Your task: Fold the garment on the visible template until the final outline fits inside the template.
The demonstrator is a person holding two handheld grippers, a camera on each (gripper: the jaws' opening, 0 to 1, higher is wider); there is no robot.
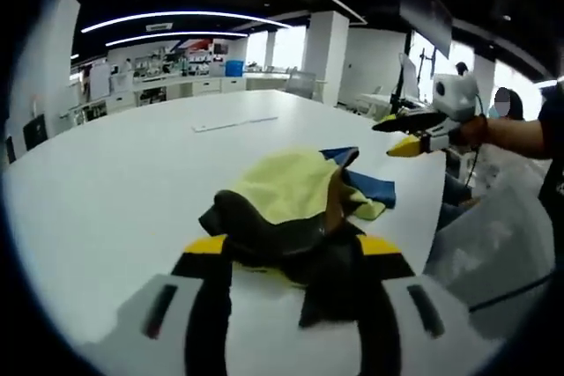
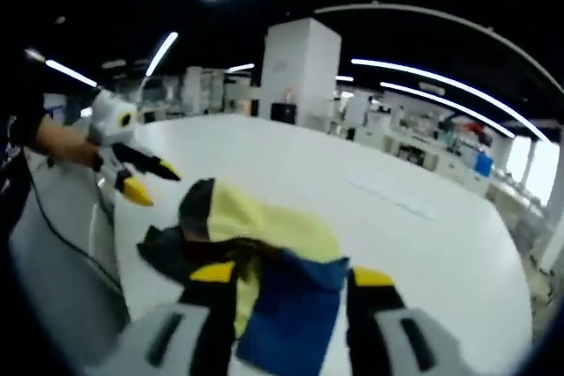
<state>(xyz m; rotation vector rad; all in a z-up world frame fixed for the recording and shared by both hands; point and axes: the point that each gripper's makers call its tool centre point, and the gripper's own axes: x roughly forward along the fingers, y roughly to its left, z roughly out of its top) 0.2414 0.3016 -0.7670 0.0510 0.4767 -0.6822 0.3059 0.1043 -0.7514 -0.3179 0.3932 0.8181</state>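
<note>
A crumpled garment [image 1: 291, 187] of yellow, black and blue cloth lies in a heap on the white table [image 1: 132, 165]. Its black part lies nearest my left gripper [image 1: 293, 248], whose jaws stand wide apart with dark cloth showing between them. In the right gripper view the garment [image 2: 282, 226] shows its blue part between the spread jaws of my right gripper [image 2: 291, 277]. Each gripper appears in the other's view, hand-held just off the heap with its jaws parted: the right gripper [image 1: 392, 138] by the blue corner, the left gripper [image 2: 154, 184] by the black end.
A thin white strip [image 1: 233, 122] lies farther back on the table [image 2: 423, 244]. The table's edge runs close by the heap on the person's side, with a cable [image 2: 62, 235] hanging there. A white pillar [image 1: 326, 55] and office desks stand beyond.
</note>
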